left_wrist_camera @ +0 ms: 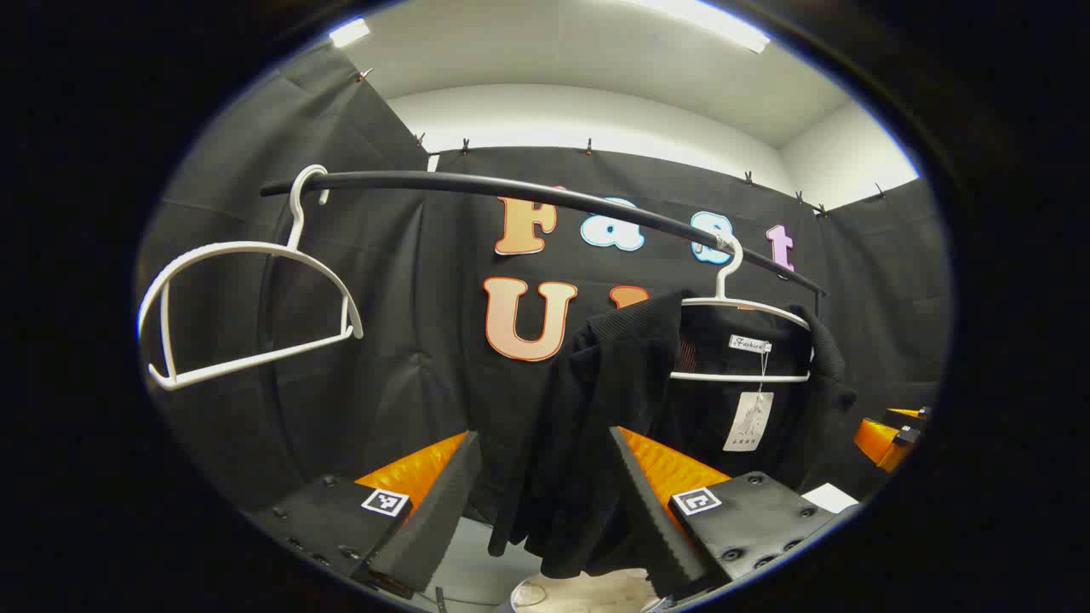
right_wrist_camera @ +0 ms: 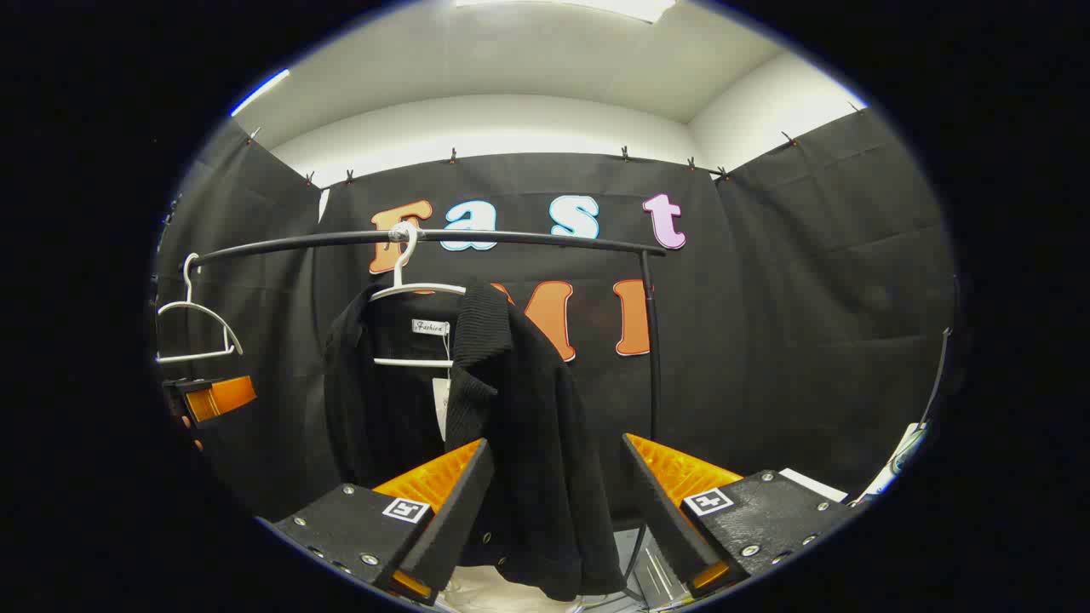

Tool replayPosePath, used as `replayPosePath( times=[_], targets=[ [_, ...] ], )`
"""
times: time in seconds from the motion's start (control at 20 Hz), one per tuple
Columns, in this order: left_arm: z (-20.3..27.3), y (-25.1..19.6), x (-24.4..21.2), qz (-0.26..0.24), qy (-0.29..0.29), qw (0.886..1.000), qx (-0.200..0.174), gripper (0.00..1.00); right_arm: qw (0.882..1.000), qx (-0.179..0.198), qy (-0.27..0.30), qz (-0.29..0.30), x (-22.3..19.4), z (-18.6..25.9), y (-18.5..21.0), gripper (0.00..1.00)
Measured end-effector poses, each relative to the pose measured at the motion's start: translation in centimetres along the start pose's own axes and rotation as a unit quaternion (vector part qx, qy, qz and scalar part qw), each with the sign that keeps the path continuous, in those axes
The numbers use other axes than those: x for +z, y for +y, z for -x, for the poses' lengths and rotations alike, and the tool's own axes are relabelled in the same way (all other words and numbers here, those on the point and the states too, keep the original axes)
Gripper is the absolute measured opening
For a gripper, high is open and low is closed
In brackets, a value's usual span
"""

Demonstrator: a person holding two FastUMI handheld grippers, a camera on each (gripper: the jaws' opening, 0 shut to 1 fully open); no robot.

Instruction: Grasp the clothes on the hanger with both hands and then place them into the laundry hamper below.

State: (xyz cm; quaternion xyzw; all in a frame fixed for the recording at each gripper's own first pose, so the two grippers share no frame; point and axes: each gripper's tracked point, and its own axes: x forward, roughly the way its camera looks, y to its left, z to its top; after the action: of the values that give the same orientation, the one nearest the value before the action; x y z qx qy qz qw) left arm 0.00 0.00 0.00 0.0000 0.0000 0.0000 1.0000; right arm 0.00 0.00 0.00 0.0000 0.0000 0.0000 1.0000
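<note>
Both claws are gaping wide and gripping nothing, the left claw [left_wrist_camera: 545,511] and right claw [right_wrist_camera: 553,511] framing the soft, limp black knit jacket [right_wrist_camera: 519,426] dangling mid-frame on the white plastic hanger [right_wrist_camera: 417,294], likely best pinched at its shoulders.

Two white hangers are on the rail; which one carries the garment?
The white hanger with the black jacket draped on it, in front of both open grippers. The other hanger, further along the rail, hangs bare.
</note>
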Motion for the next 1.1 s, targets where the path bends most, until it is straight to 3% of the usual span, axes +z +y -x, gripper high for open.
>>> replayPosePath(
  times=[0.05, 0.1, 1.1],
  targets=[
    [0.0, 0.0, 0.1, -0.001, -0.001, 1.0, -0.001, 0.93, 1.0, 0.0, 0.0, -0.001, 0.1, 0.0, -0.1, 0.93],
    [0.0, -0.2, 0.3, -0.001, -0.002, 1.0, -0.001, 0.97, 1.0, -0.001, 0.0, -0.003, 0.1, 0.0, -0.3, 0.93],
    [-1.2, -1.0, 0.3, -0.009, -0.005, 1.0, -0.009, 0.97, 1.0, -0.014, 0.006, 0.002, 0.0, -0.4, -1.4, 0.93]
  ],
)
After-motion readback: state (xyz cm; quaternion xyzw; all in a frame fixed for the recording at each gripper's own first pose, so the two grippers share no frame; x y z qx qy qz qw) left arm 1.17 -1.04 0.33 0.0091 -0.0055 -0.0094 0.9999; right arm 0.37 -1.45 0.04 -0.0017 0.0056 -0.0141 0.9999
